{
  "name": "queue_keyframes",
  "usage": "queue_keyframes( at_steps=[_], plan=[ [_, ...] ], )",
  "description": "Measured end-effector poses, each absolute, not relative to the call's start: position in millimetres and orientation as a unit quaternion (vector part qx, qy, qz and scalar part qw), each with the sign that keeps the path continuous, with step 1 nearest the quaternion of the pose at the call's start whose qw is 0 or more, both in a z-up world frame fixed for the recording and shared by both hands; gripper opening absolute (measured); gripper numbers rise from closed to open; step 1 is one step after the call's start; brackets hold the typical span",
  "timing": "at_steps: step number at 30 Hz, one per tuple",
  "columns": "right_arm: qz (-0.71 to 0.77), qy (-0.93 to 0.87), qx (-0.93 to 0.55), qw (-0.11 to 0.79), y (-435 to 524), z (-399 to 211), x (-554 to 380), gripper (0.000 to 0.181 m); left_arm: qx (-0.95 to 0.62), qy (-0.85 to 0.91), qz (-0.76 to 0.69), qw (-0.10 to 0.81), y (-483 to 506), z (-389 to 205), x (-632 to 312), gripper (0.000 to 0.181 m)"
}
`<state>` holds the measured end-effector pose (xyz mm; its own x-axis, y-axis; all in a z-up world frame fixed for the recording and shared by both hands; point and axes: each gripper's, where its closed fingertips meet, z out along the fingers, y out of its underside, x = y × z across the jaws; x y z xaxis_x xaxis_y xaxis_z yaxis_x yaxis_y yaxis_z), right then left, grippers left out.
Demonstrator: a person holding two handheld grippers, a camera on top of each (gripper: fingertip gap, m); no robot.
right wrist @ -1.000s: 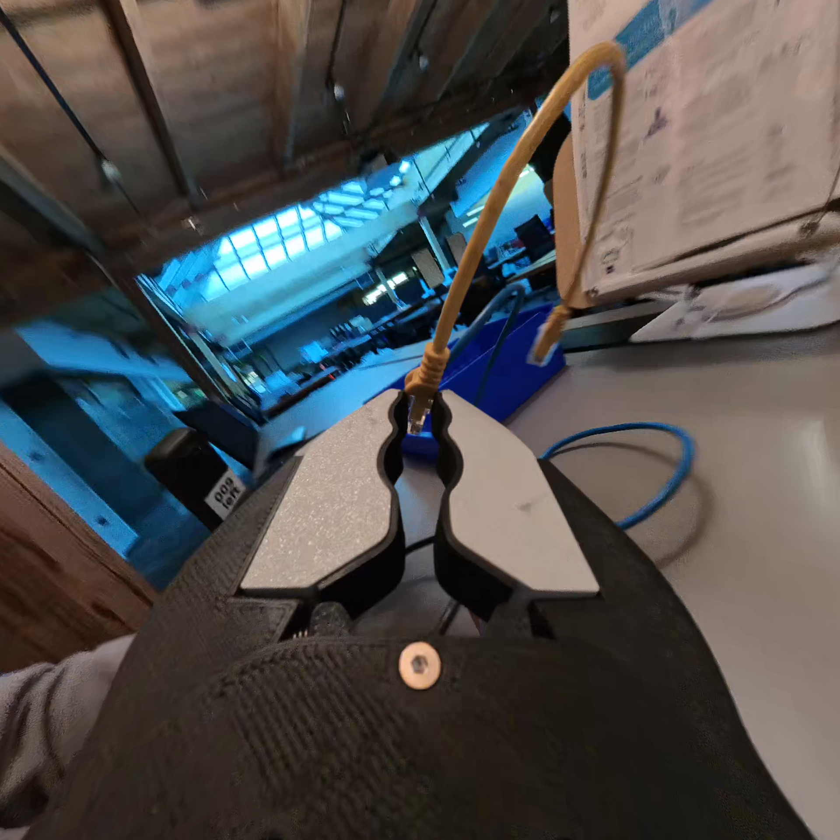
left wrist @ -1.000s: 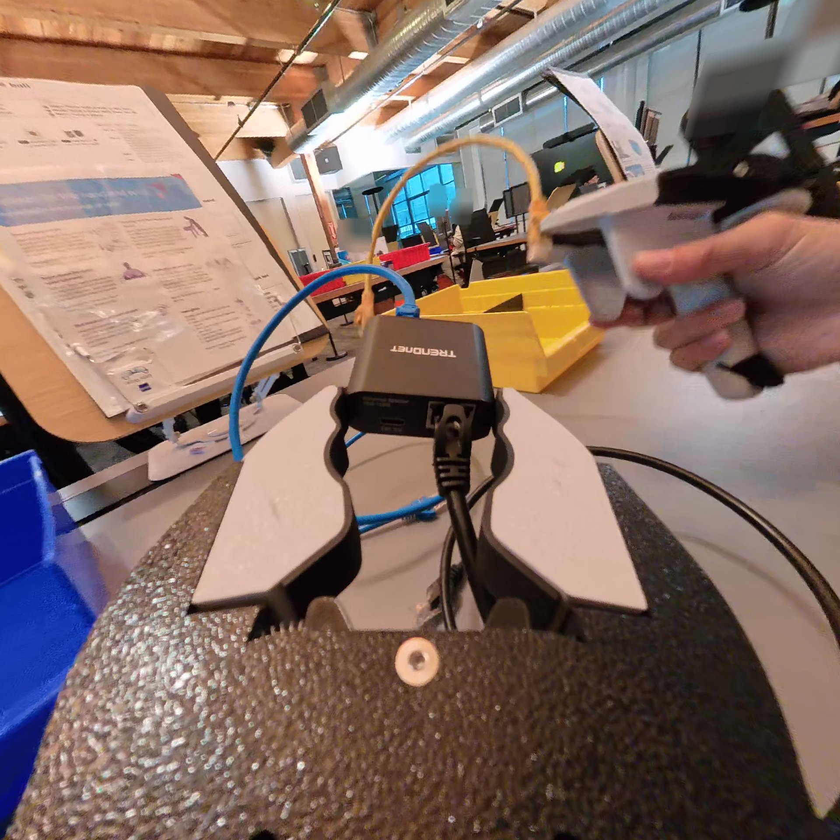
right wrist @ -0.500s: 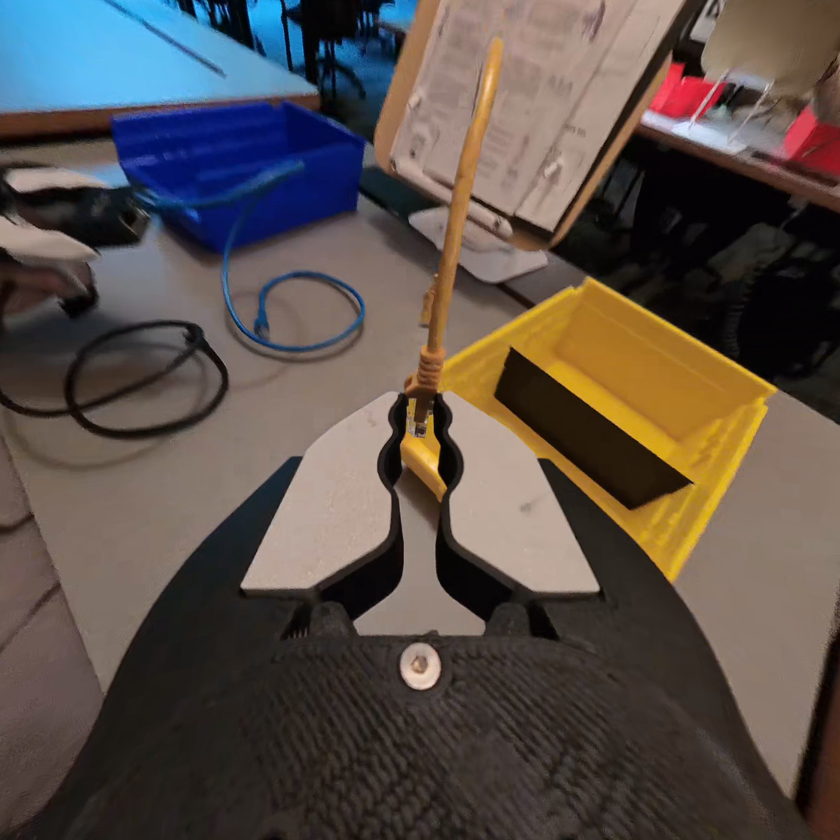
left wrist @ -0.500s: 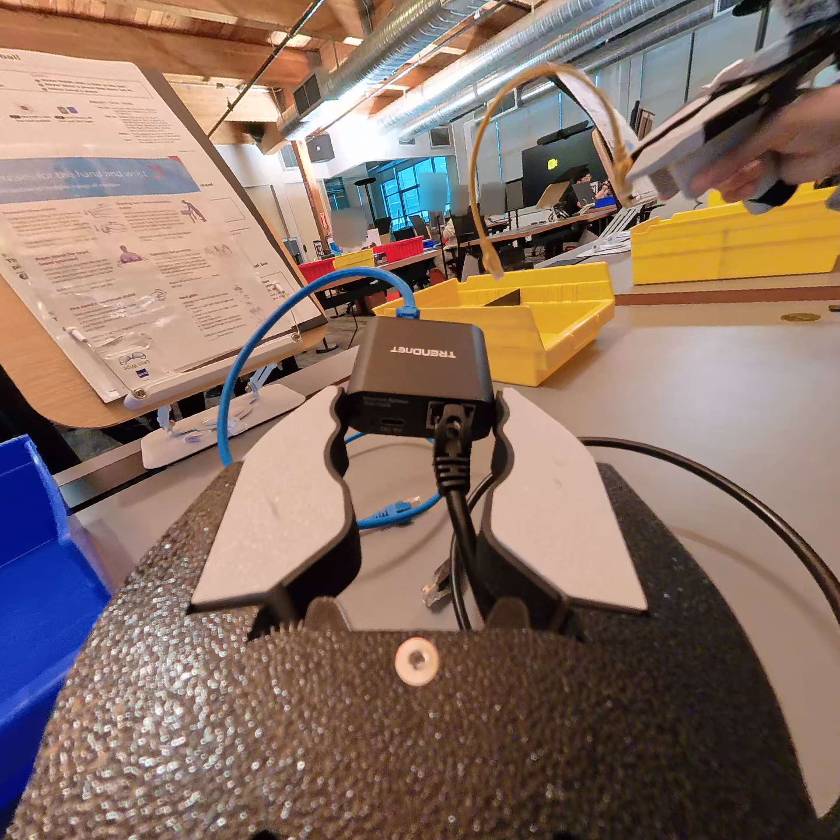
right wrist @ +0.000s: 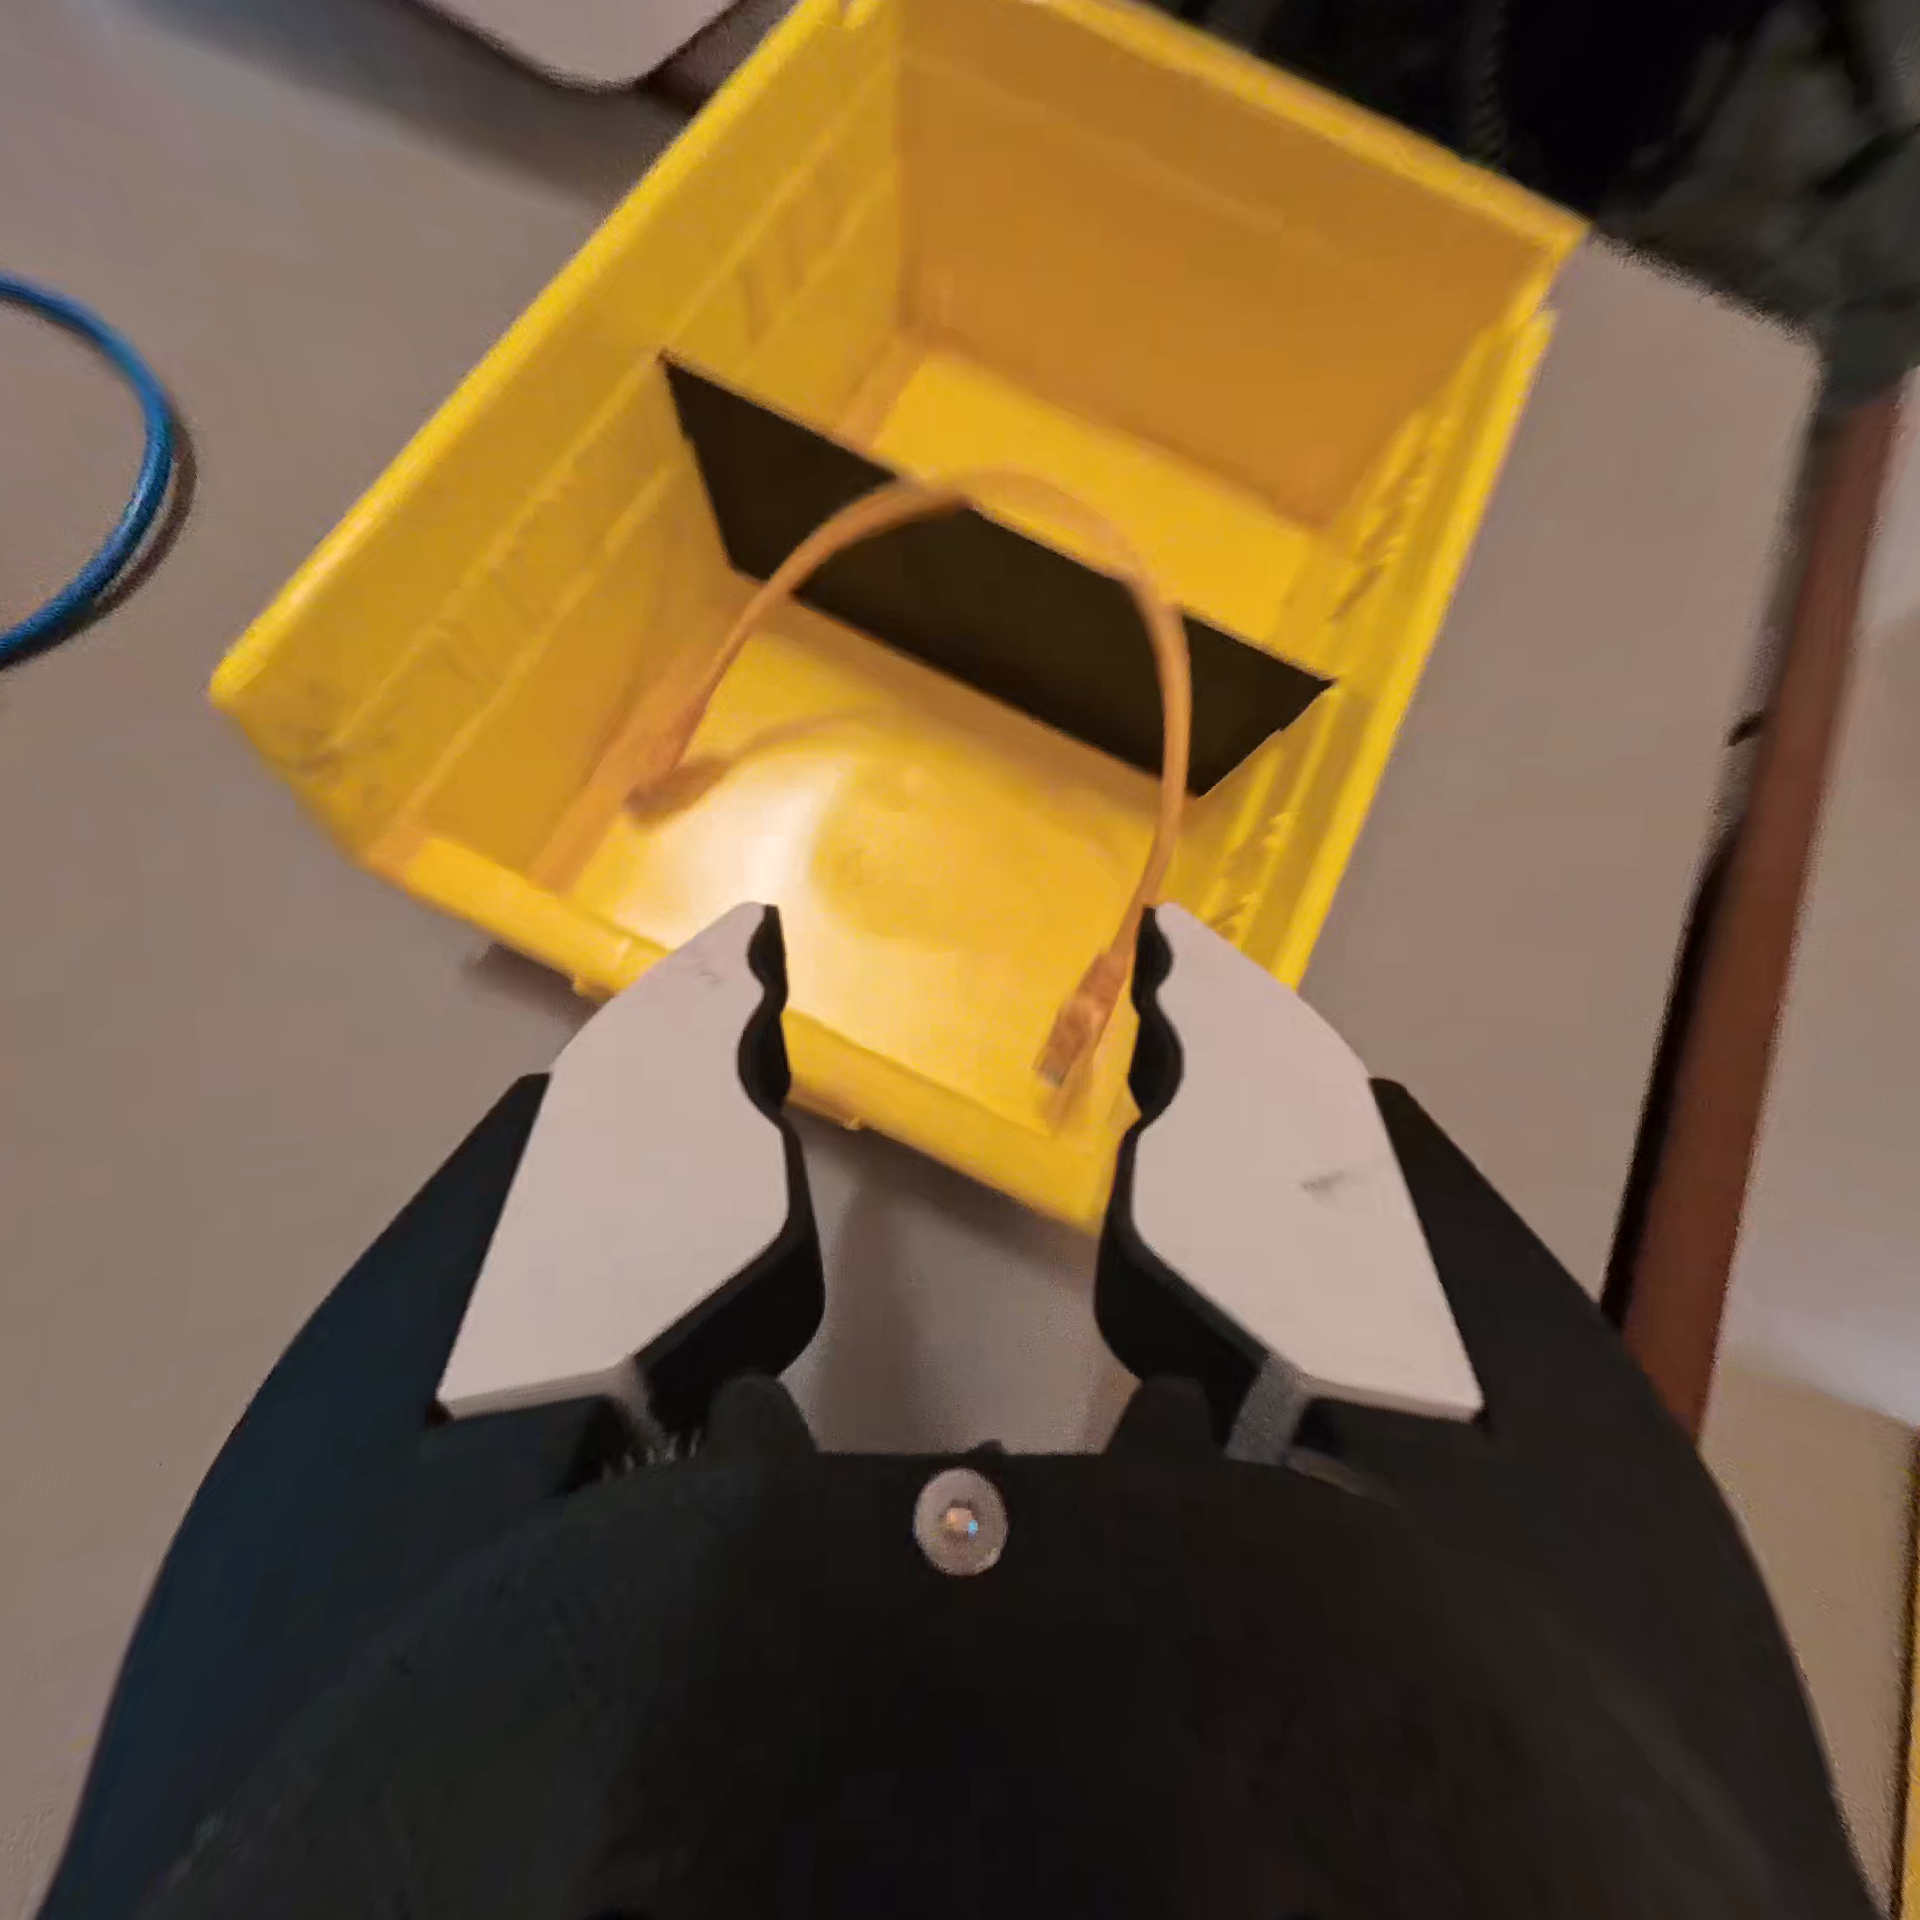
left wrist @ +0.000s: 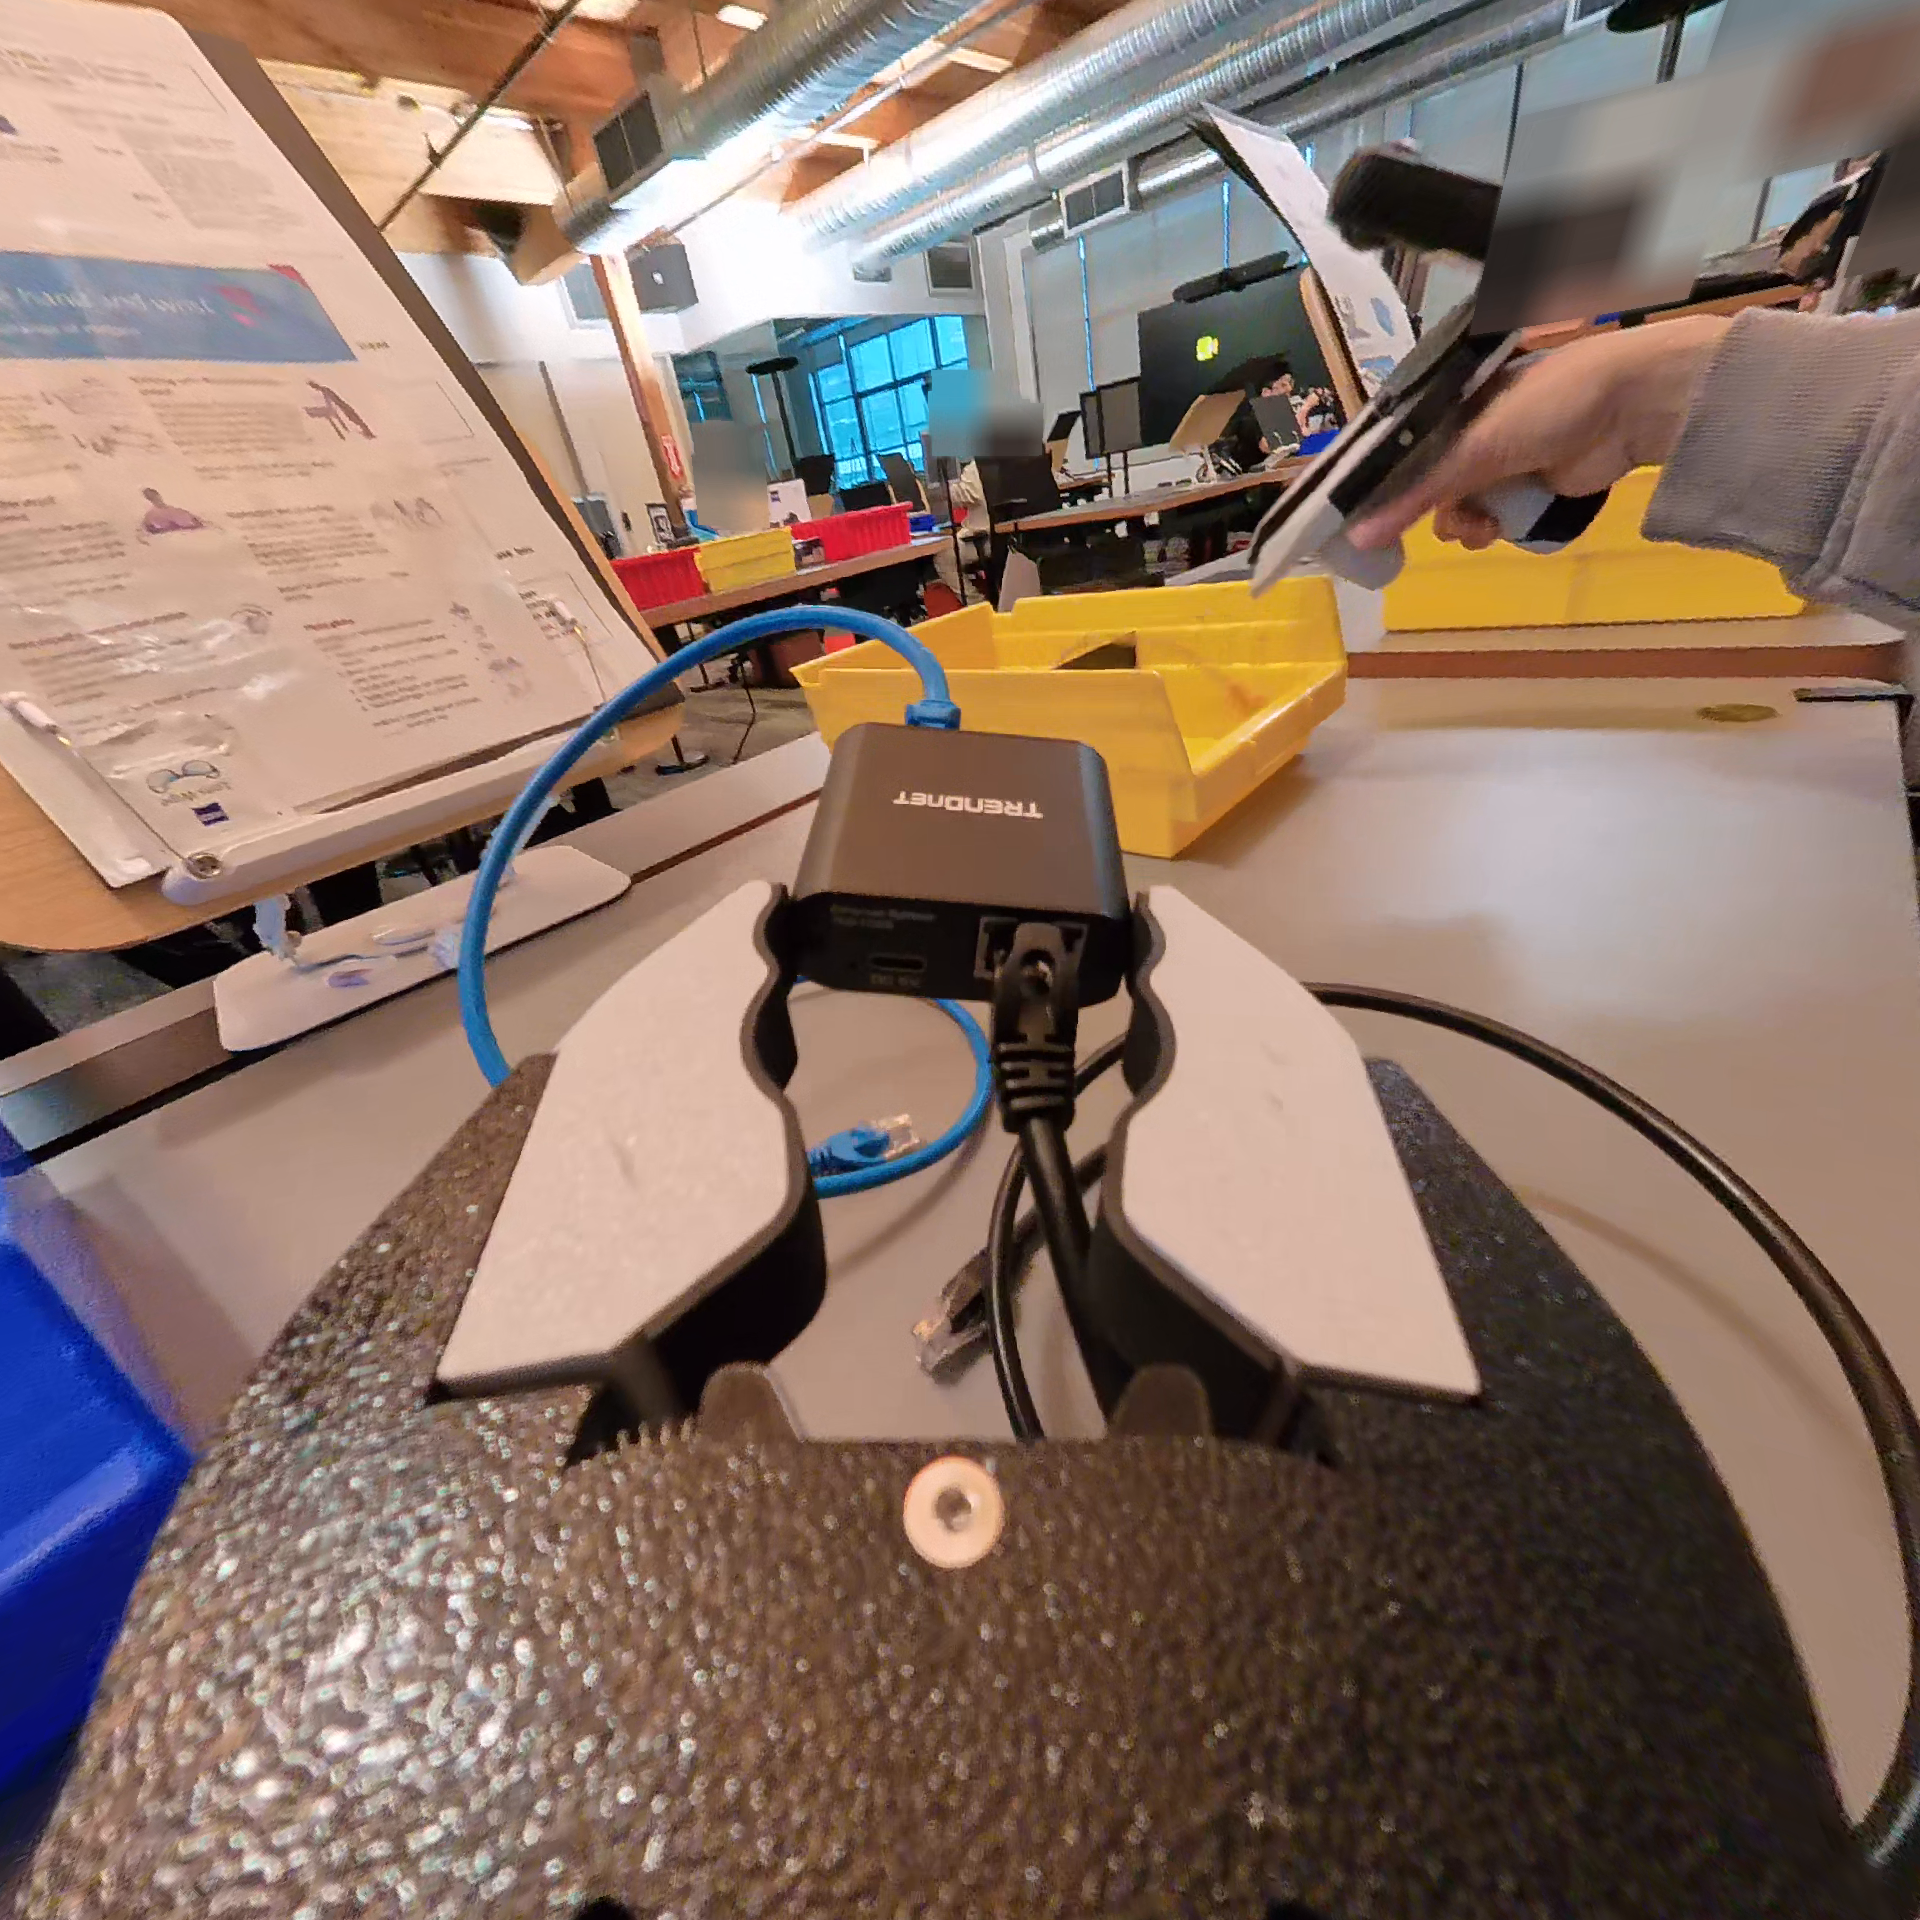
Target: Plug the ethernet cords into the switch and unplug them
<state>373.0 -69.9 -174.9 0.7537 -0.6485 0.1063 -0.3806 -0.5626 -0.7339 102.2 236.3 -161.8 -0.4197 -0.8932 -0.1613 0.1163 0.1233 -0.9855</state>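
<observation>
Our left tongs (left wrist: 961, 940) clench the black switch (left wrist: 966, 842) above the table to steady it, blue (left wrist: 499, 883) and black (left wrist: 1039, 1081) cords plugged in; our right tongs (right wrist: 961, 971) hang released over the far yellow bin (right wrist: 499, 582), yellow cord (right wrist: 1169, 727) dropping in

Left tongs (left wrist: 961, 940) clamped, right tongs (right wrist: 961, 940) agape

left wrist view low along table, right wrist view steeply above yellow bin (right wrist: 499, 582)
</observation>
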Motion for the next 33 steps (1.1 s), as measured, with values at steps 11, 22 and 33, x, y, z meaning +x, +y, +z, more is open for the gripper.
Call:
queue_keyframes(
  at_steps=[11,22,33],
  plan=[
    [-0.093,0.285,-0.743,0.598,-2.9,-106.7,302.7,0.076,-0.306,0.634,-0.576,0.416,228.4,-168.2,101.4,0.060],
    [0.273,0.269,-0.640,0.667,171.1,-155.2,122.1,0.063,-0.263,0.655,-0.607,0.365,203.1,-163.6,92.2,0.061],
    [0.329,0.349,-0.525,0.703,176.5,-152.7,127.0,0.039,-0.248,0.675,-0.593,0.362,185.4,-166.2,91.1,0.060]
  ],
)
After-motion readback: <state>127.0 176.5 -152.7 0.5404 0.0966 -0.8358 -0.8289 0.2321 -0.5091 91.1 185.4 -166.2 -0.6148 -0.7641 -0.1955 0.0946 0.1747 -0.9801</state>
